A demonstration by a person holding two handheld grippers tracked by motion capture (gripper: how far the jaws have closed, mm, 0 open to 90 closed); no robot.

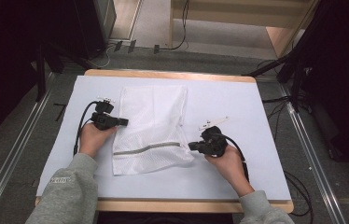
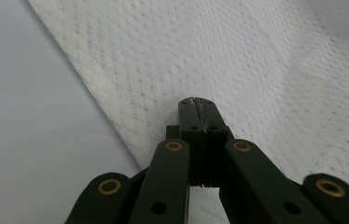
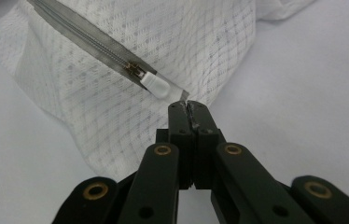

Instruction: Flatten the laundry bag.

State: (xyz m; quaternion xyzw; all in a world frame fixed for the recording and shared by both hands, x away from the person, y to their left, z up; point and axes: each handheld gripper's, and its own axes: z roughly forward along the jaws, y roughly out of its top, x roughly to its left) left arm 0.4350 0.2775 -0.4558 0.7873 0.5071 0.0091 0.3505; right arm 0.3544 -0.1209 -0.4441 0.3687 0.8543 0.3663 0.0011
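Note:
A white mesh laundry bag (image 1: 151, 126) lies flat on the table, and its grey zipper (image 1: 147, 149) runs across near the front end. My left gripper (image 1: 125, 122) is at the bag's left edge. Its jaws are shut, tips (image 2: 196, 101) resting on the mesh (image 2: 238, 56), with no fabric seen between them. My right gripper (image 1: 192, 146) is at the zipper's right end. In the right gripper view the zipper (image 3: 88, 39) ends in a white slider cap (image 3: 157, 85), and a thin grey pull tab (image 3: 184, 95) runs from it into the shut right gripper (image 3: 189, 105).
A white cover (image 1: 238, 107) spreads over the wooden table (image 1: 172, 74). Cables trail from both grippers toward the table's front. Dark stands and floor cables (image 1: 298, 70) surround the table, and metal floor rails (image 1: 14, 154) run on either side.

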